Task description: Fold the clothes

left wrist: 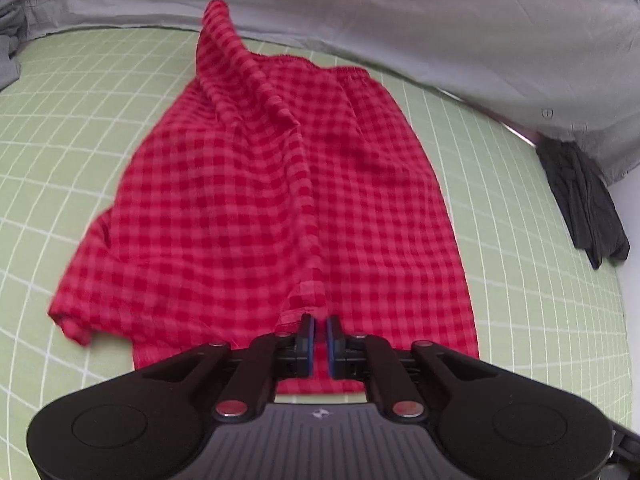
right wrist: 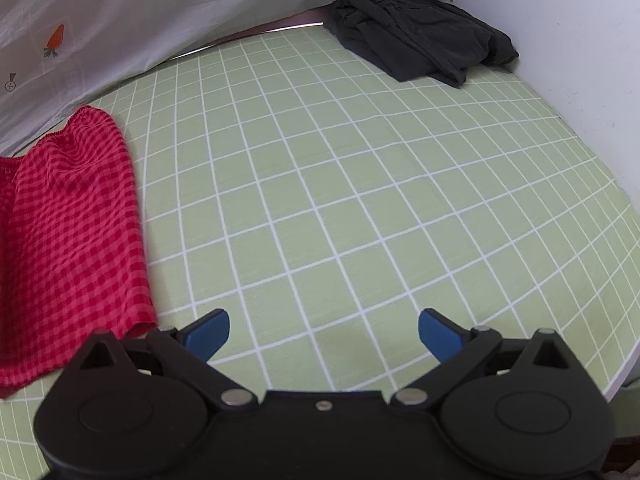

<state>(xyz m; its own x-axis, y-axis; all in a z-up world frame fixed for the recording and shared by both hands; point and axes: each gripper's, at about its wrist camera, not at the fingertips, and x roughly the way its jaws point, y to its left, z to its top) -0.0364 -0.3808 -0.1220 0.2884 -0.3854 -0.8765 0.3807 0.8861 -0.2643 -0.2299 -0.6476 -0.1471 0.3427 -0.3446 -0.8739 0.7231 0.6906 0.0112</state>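
Observation:
Red checked shorts (left wrist: 240,200) lie spread on a green grid sheet (left wrist: 60,120), elastic waistband at the far side. My left gripper (left wrist: 319,326) is shut on the near hem of the shorts. From it a raised ridge of fabric runs away to a lifted peak at the far left. In the right wrist view the shorts (right wrist: 72,220) lie at the left edge. My right gripper (right wrist: 324,328) hovers open over bare green sheet (right wrist: 360,200) to their right, with nothing between its blue fingers (right wrist: 208,332).
A crumpled dark garment (right wrist: 420,36) lies at the far right corner, also visible as the dark garment (left wrist: 584,204). A grey carrot-print cloth (left wrist: 400,20) borders the far side. A white wall (right wrist: 580,40) bounds the right. Grey fabric (left wrist: 8,52) sits far left.

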